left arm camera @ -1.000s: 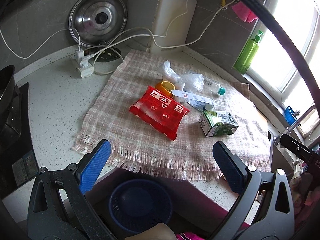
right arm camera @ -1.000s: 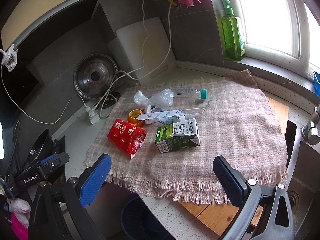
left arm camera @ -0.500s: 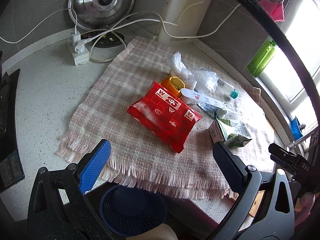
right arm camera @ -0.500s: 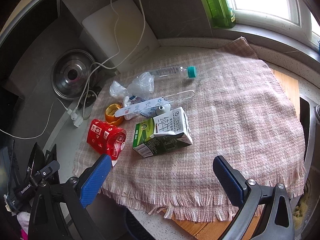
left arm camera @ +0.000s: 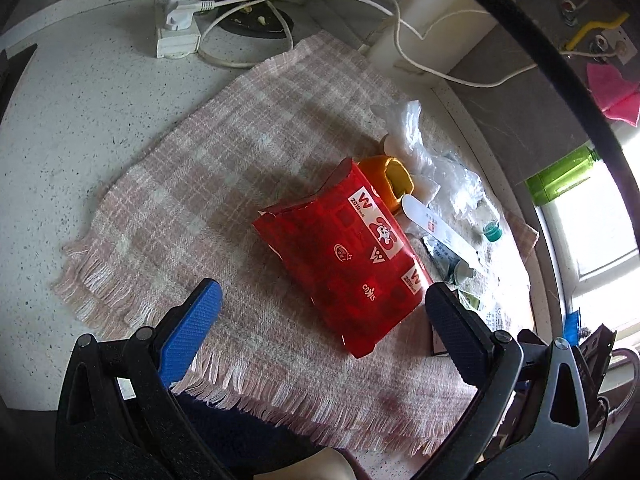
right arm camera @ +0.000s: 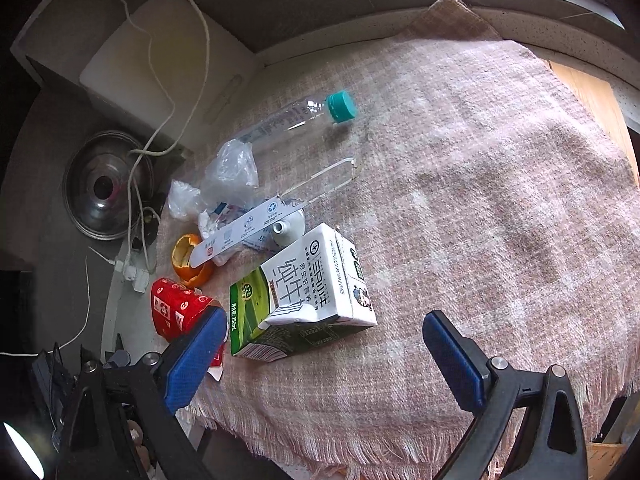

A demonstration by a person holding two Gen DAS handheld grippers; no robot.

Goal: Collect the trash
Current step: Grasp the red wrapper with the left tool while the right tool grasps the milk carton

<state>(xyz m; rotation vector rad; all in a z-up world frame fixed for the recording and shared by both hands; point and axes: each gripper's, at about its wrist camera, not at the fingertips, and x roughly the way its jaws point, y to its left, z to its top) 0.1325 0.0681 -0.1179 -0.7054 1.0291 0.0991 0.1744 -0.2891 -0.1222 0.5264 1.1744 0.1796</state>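
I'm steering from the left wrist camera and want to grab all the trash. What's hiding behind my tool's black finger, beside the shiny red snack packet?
Observer: A green-and-white milk carton, lying on its side on the pink checked cloth.
Operator: Is the other tool holding it?
Observer: No. The right tool is open, with the carton's near end between its fingers, not clamped.
Operator: What's that little teal cap on?
Observer: A clear plastic bottle, lying flat beyond the carton.
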